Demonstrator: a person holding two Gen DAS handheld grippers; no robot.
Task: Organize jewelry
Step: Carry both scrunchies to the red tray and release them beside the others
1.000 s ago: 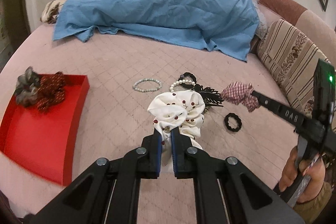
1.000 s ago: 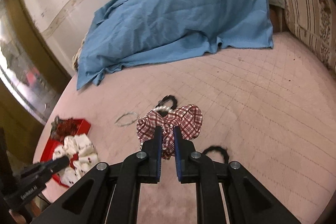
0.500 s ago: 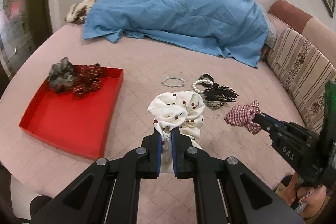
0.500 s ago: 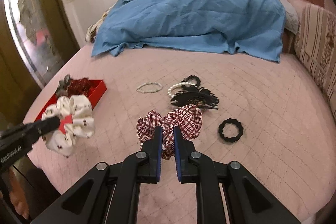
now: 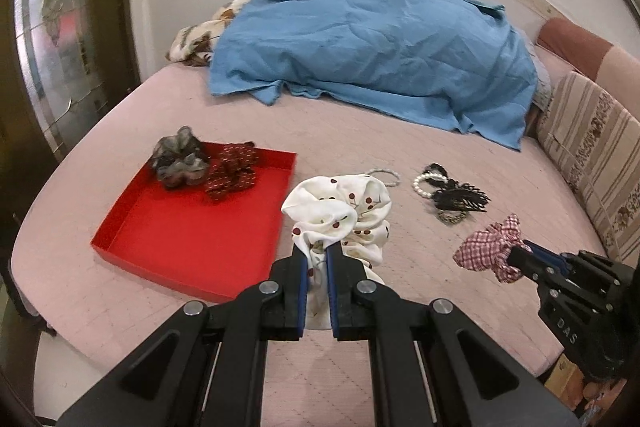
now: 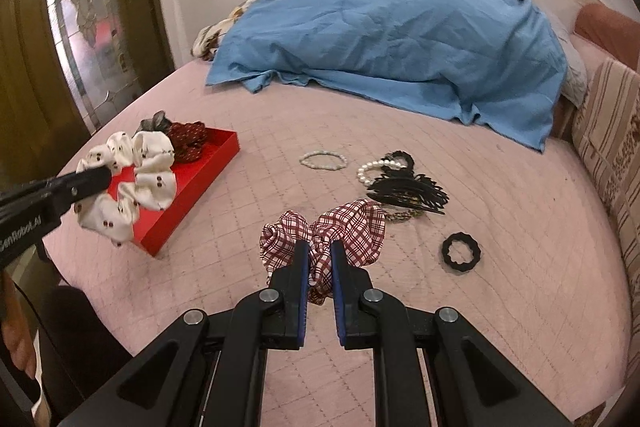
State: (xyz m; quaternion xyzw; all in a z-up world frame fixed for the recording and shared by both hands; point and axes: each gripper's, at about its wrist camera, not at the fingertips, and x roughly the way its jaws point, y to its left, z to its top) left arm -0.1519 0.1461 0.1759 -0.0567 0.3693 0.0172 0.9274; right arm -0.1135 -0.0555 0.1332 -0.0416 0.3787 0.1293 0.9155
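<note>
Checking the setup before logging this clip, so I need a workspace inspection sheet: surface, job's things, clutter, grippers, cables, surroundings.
Surface: pink quilted bed.
Job's things: red tray holding grey scrunchie and dark red scrunchie; bead bracelet, pearl bracelet, black hair clip, black hair tie loose on the bed.
Clutter: blue sheet.
Grippers: left gripper shut on white cherry scrunchie; right gripper shut on red checked scrunchie.
Cables: nothing seen.
Surroundings: striped cushion, wall.
</note>
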